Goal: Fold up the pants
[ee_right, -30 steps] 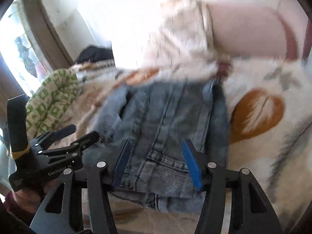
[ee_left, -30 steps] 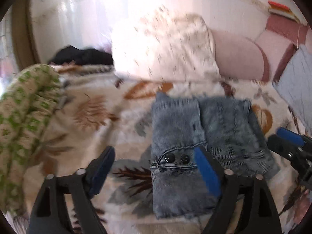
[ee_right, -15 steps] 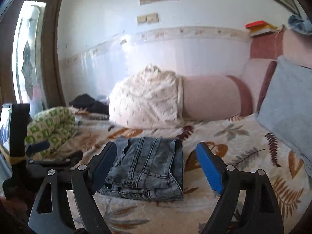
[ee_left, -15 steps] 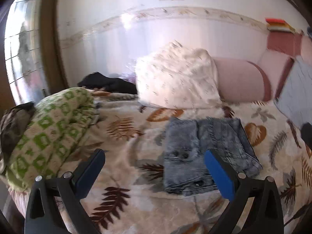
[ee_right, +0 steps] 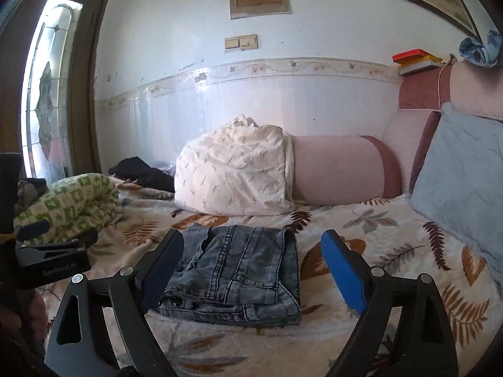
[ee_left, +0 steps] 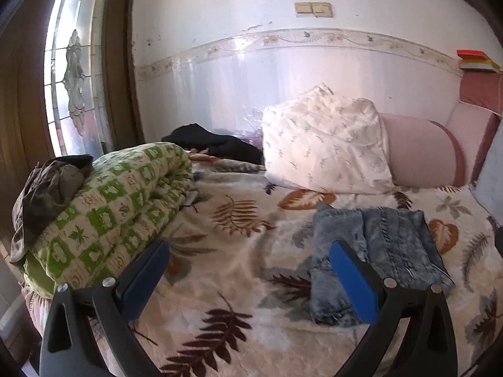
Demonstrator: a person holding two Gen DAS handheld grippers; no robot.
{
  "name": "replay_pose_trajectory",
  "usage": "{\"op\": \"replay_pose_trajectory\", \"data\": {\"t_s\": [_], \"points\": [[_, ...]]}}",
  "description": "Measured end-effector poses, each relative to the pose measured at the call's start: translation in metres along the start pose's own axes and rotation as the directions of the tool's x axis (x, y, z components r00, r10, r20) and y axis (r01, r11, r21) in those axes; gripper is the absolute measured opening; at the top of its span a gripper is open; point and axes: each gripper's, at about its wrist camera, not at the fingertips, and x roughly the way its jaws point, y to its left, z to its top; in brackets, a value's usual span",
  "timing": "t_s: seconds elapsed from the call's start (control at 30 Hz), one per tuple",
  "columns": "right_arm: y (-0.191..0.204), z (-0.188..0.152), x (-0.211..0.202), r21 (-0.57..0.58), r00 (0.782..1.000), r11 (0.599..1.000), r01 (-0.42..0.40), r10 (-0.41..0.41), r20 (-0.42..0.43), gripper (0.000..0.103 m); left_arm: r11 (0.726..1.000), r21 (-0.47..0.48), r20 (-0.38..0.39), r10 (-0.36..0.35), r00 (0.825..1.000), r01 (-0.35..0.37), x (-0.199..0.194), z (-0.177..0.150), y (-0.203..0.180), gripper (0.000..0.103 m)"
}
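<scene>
On top of the leaf-print blanket (ee_right: 393, 220) lie the blue jeans (ee_right: 239, 267), folded into a flat, neat bundle with its layers stacked one on another. They sit near the middle of the bed, a little in front of the white pillow (ee_right: 232, 172) and apart from it. The right gripper (ee_right: 251, 270) hangs above the bed with its two blue fingers spread wide, one on each side of the jeans in that view, and nothing is between them; they do not touch the denim. The left gripper (ee_left: 248, 279) is wide apart too, and it holds nothing. From the left wrist view the jeans (ee_left: 377, 251) lie off to the right, partly behind the right blue finger pad (ee_left: 352, 286), while the other pad points toward the green and white quilt (ee_left: 110, 213) rolled up at the left side of the bed. A dark bundle of cloth (ee_left: 47, 188) rests on top of that quilt. Behind the white pillow is a pink bolster (ee_right: 339, 169), just beside it and touching. A pale blue cushion (ee_right: 462, 179) leans at the right side. A black garment (ee_right: 141, 172) lies by the wall, near the pillow. Some books (ee_right: 415, 61) sit stacked on the headboard. A window with patterned glass (ee_left: 72, 72) lets in light at the left.
</scene>
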Motion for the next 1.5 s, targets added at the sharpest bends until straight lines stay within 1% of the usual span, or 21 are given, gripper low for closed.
{"op": "replay_pose_trajectory", "data": {"t_s": [0.1,0.2,0.3,0.47,0.63,0.73,0.83,0.9,1.23,1.5], "points": [[0.002,-0.001,0.008,-0.020,1.000,1.000,0.003,-0.003,-0.003,0.089,0.999,0.008,-0.017,0.044,0.999,-0.044,0.013,0.001,0.005,0.103],[0.001,-0.002,0.015,-0.022,1.000,1.000,0.005,-0.005,-0.009,0.089,0.998,-0.001,-0.053,0.058,0.997,-0.058,0.025,0.000,0.009,0.103],[-0.001,-0.001,0.021,-0.015,1.000,1.000,0.001,-0.002,-0.018,0.089,0.999,-0.011,-0.069,0.032,0.997,-0.033,0.030,0.000,0.007,0.103],[0.001,-0.001,0.023,-0.020,1.000,1.000,-0.003,0.003,-0.025,0.089,0.998,0.062,-0.035,0.021,0.999,-0.018,0.023,-0.001,-0.011,0.103],[0.005,0.000,0.018,-0.051,1.000,0.999,0.004,-0.004,-0.007,0.089,0.997,0.077,-0.029,-0.025,0.999,0.027,0.013,-0.003,-0.021,0.103],[0.006,0.000,0.017,-0.056,1.000,0.998,0.004,-0.004,-0.007,0.089,0.994,0.106,-0.015,-0.024,1.000,0.025,0.008,-0.005,-0.030,0.103],[0.006,-0.001,0.018,-0.060,1.000,0.998,0.008,-0.008,-0.010,0.089,0.993,0.114,-0.022,-0.038,0.999,0.041,0.006,-0.006,-0.036,0.103],[0.007,-0.002,0.019,-0.066,1.000,0.998,0.008,-0.009,-0.014,0.089,0.992,0.122,-0.025,-0.036,0.999,0.039,0.006,-0.007,-0.038,0.103],[0.014,-0.006,0.023,-0.089,0.999,0.996,-0.001,-0.002,-0.036,0.089,0.993,0.109,-0.052,-0.042,0.998,0.047,0.010,-0.009,-0.037,0.103],[0.007,-0.005,0.025,-0.052,0.999,0.999,0.007,-0.010,-0.051,0.089,0.992,0.115,-0.070,-0.042,0.997,0.050,0.013,-0.011,-0.039,0.103]]}}
